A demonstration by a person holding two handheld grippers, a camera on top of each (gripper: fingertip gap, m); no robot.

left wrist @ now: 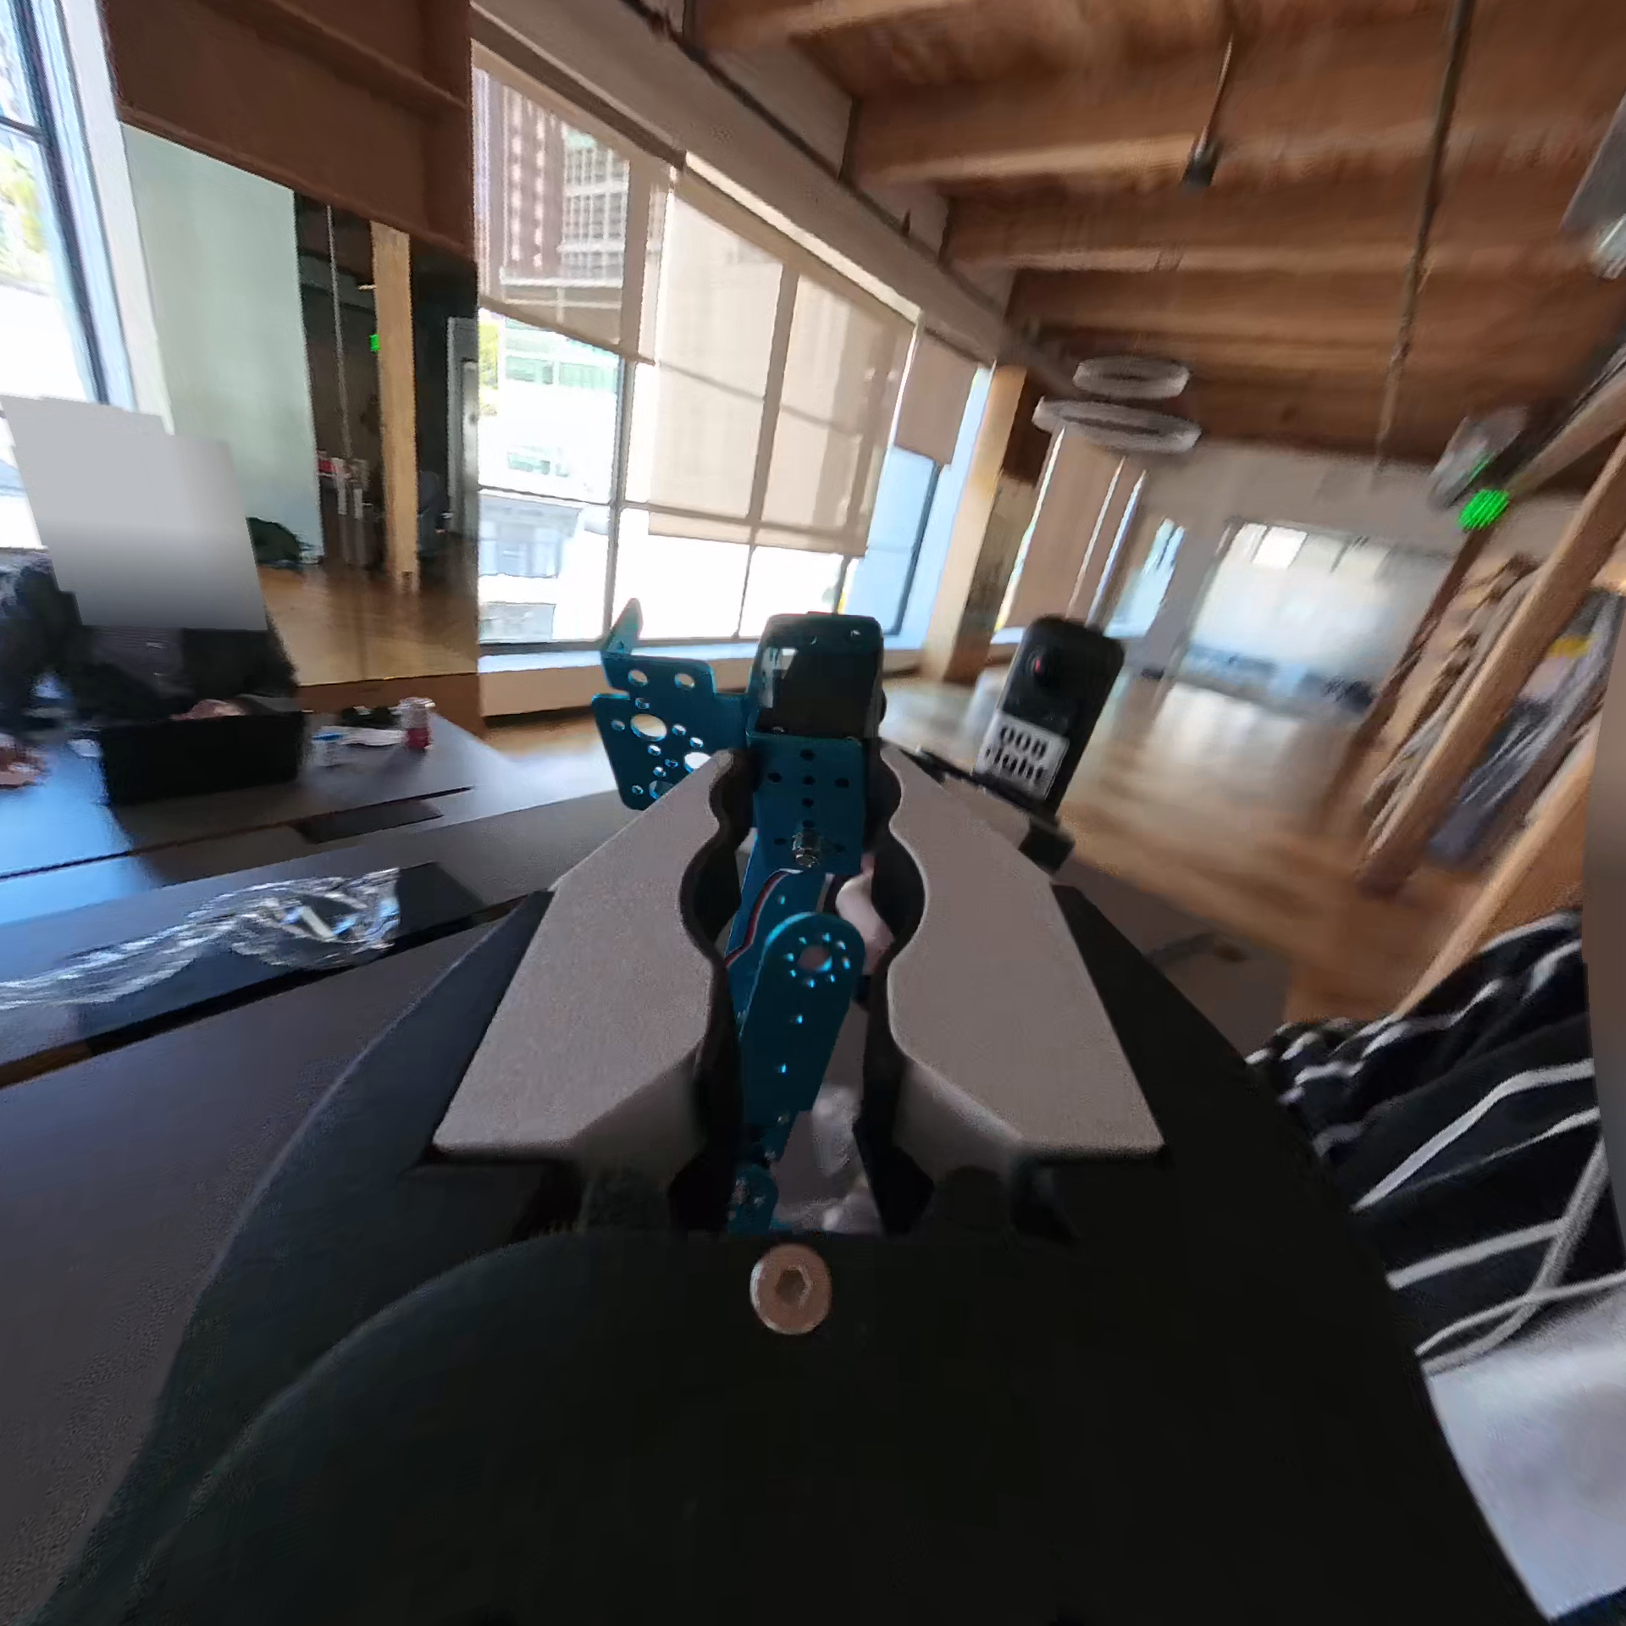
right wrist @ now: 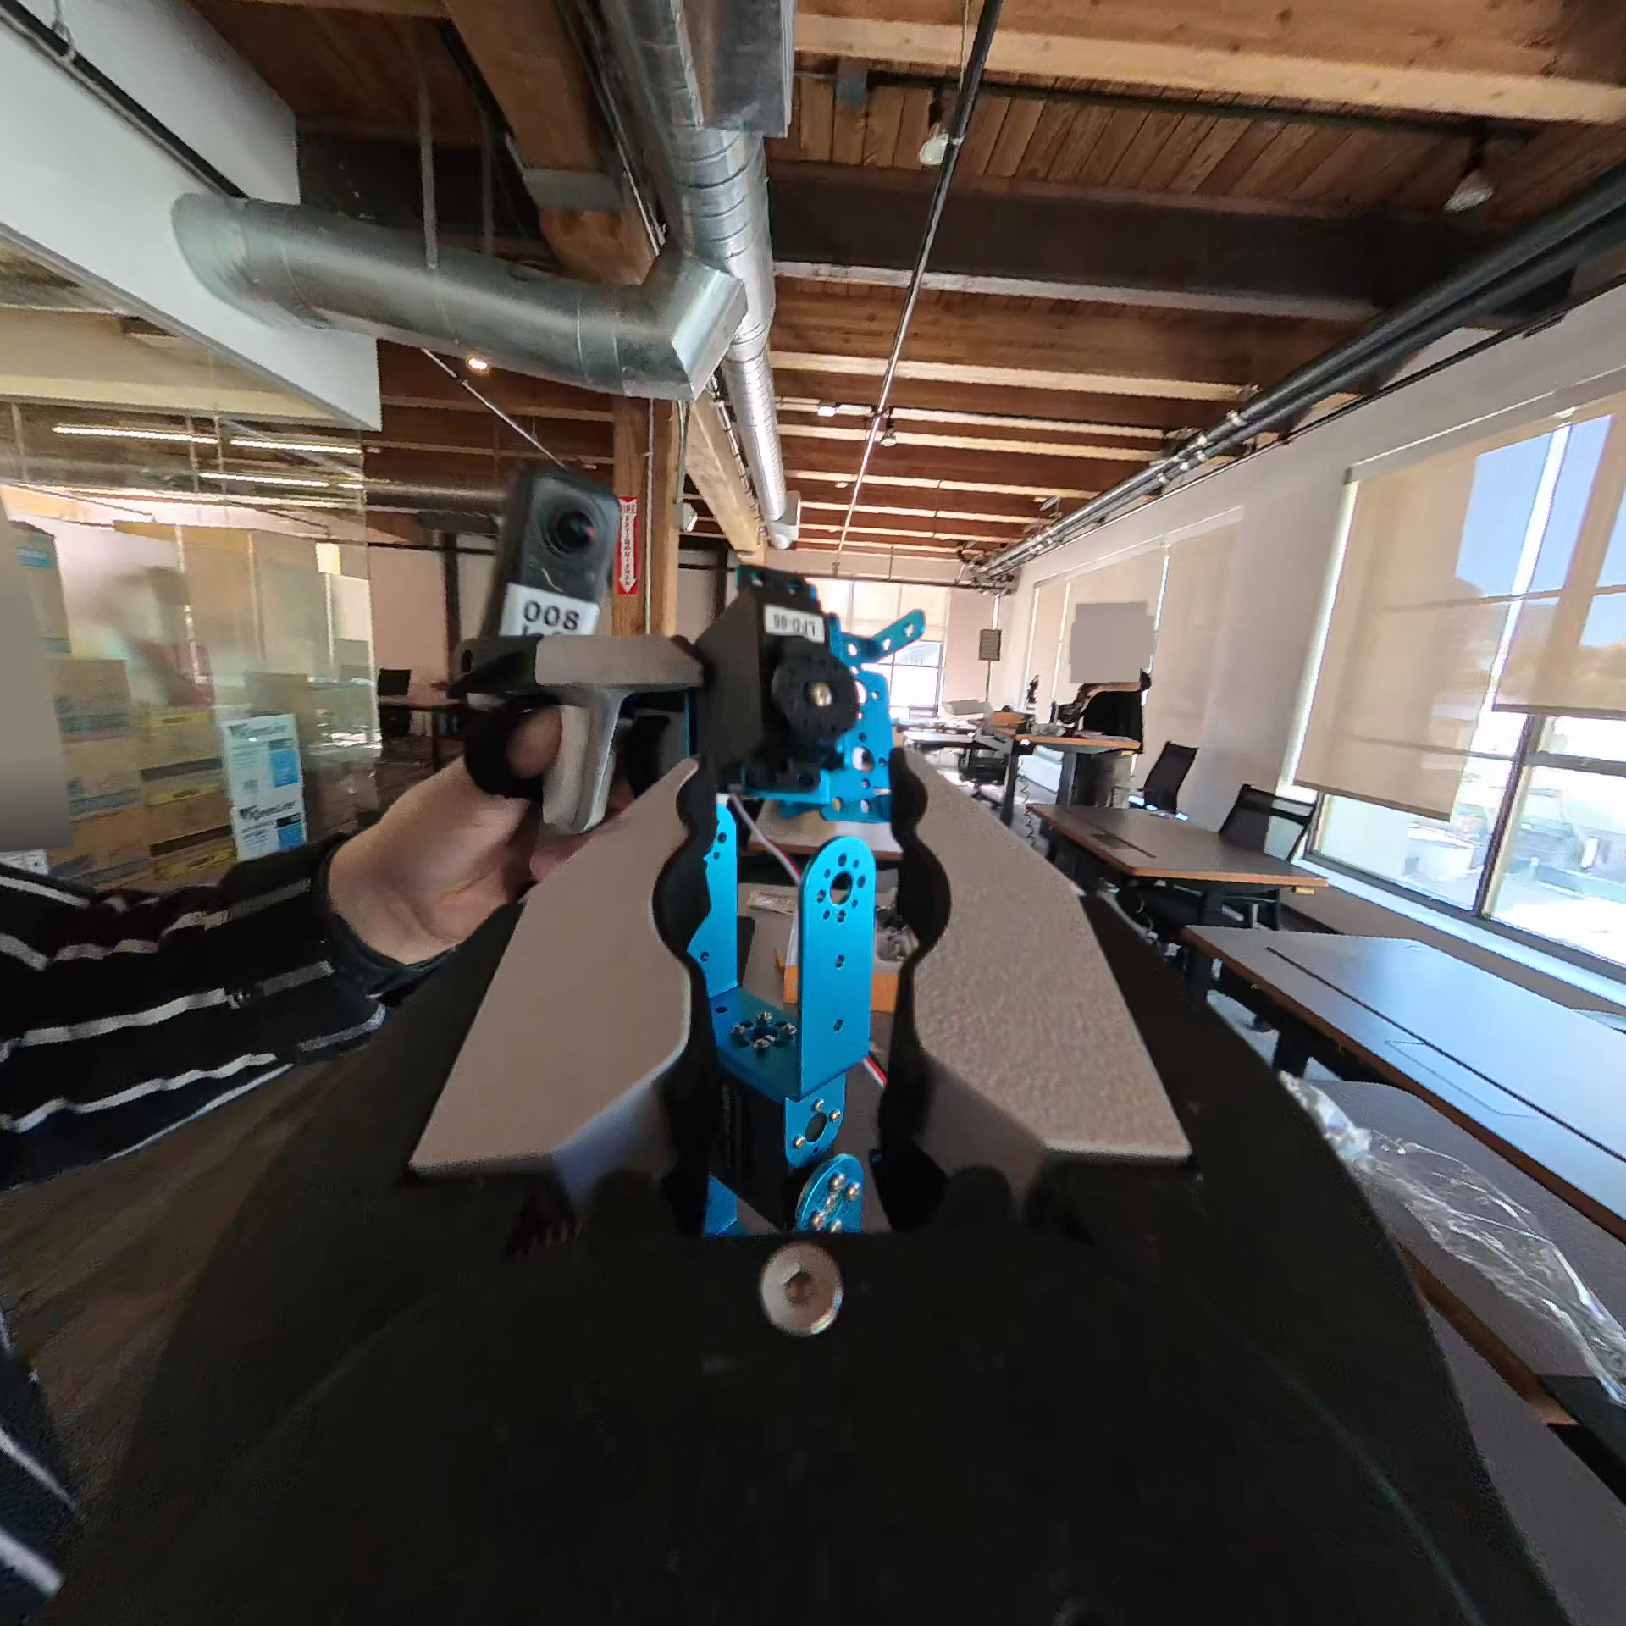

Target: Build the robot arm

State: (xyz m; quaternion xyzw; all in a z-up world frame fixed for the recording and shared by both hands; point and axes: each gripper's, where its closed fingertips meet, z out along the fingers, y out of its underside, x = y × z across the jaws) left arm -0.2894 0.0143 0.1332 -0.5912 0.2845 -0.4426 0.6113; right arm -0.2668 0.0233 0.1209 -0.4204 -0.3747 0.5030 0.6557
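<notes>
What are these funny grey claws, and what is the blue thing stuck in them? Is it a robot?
No robot: a person holds a hand tool with two grey fingers in each hand, and a camera on each tool took one picture. The left gripper and the right gripper both close around one blue metal frame with round holes and a black motor box on top, lifted up in the air. In the right picture you see the person's hand in a striped sleeve holding the other tool. Crinkly clear plastic wrap lies on the dark table.
</notes>
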